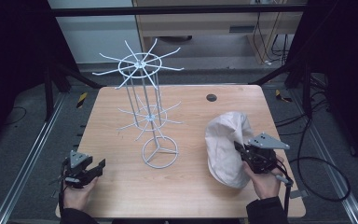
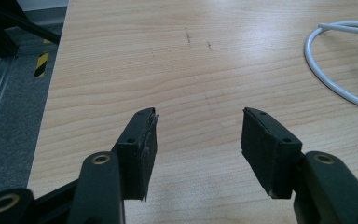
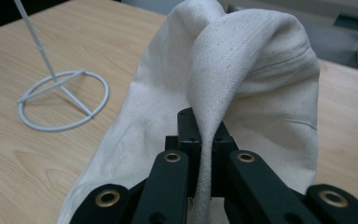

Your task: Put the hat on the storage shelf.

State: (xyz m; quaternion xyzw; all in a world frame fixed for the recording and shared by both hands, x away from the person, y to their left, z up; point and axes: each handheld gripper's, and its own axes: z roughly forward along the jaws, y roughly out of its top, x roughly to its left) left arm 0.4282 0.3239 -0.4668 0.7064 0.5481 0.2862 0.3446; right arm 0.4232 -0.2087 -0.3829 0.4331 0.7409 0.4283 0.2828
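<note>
A cream cloth bag (image 1: 223,144) lies on the right half of the wooden table (image 1: 121,186). My right gripper (image 1: 240,150) is shut on a raised fold of the bag (image 3: 242,74), which bunches up above the jaws in the right gripper view. A white wire rack (image 1: 144,107) with two tiers of spoked arms stands at the table's middle on a ring base (image 1: 160,152). My left gripper (image 1: 95,169) rests near the front left corner, open, with bare wood between its fingers (image 2: 140,140). The rack's ring base (image 2: 326,65) shows at the right of the left gripper view.
A small dark round hole (image 1: 211,97) sits near the table's far edge. Black frame bars and cables lie on the floor around the table. A cable trails from the right gripper over the table's right edge.
</note>
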